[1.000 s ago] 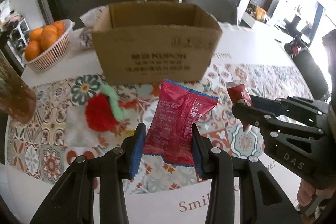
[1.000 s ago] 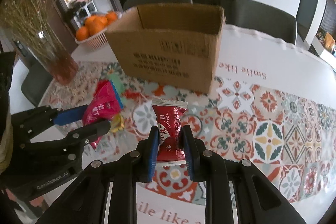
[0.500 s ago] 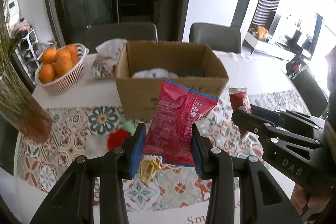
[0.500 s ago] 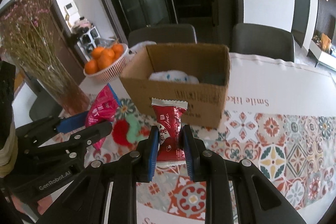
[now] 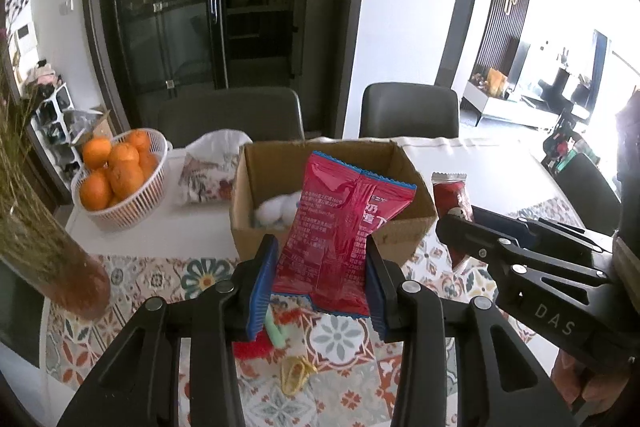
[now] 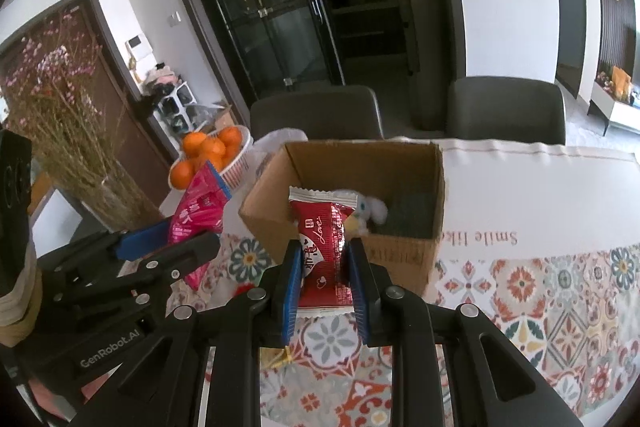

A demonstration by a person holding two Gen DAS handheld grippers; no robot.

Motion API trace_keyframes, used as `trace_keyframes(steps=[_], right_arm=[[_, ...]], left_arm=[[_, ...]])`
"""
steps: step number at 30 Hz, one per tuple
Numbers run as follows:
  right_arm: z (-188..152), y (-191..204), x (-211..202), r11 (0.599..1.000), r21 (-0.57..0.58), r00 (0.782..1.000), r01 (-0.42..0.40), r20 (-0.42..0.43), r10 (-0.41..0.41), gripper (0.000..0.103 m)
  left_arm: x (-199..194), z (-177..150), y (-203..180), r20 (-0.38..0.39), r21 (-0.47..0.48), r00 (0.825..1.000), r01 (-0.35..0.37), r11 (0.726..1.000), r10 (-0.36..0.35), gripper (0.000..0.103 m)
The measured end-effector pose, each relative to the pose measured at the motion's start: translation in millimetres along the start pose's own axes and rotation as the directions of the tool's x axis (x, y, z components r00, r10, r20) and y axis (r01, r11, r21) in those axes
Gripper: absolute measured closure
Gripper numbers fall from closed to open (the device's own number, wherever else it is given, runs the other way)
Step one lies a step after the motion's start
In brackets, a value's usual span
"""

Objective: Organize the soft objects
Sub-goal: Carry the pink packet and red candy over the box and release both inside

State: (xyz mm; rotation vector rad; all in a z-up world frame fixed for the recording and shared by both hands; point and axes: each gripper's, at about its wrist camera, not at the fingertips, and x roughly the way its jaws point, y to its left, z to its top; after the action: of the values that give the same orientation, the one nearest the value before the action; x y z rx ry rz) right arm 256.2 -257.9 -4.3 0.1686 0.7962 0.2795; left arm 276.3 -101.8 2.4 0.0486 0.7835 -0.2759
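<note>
My left gripper (image 5: 320, 283) is shut on a large pink snack bag (image 5: 340, 227), held upright above the table, in front of the open cardboard box (image 5: 248, 199). My right gripper (image 6: 324, 283) is shut on a small red snack packet (image 6: 324, 247), also raised in front of the box (image 6: 436, 195). A white plush toy (image 6: 370, 209) lies inside the box. A red and green fuzzy toy (image 5: 264, 341) and a yellow loop (image 5: 296, 373) lie on the patterned cloth below the left gripper.
A white basket of oranges (image 5: 120, 183) and a tissue pack (image 5: 208, 171) stand left of the box. A glass vase of dried flowers (image 5: 44, 239) is at the left table edge. Two grey chairs (image 5: 408, 115) stand behind the table.
Both grippers have risen with their packets. The box now appears lower and its inside, with the plush toy, shows more.
</note>
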Motion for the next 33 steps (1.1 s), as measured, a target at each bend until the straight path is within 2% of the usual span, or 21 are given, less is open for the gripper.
trace_keyframes(steps=[11, 25, 33], right_arm=[[34.6, -11.1, 26.4, 1.0, 0.009, 1.0, 0.011, -0.009, -0.011, 0.079], [56.9, -31.8, 81.4, 0.998, 0.044, 0.995, 0.033, -0.098, -0.029, 0.078], [56.1, -43.3, 118.2, 0.997, 0.056, 0.982, 0.045, -0.185, -0.034, 0.078]], left_arm=[[32.7, 33.2, 1.2, -0.017, 0.034, 0.999, -0.026, 0.999, 0.027, 0.063], [98.8, 60.7, 11.2, -0.134, 0.045, 0.99, -0.029, 0.999, 0.035, 0.063], [138.6, 63.7, 11.2, -0.227, 0.059, 0.973, -0.03, 0.998, 0.042, 0.062]])
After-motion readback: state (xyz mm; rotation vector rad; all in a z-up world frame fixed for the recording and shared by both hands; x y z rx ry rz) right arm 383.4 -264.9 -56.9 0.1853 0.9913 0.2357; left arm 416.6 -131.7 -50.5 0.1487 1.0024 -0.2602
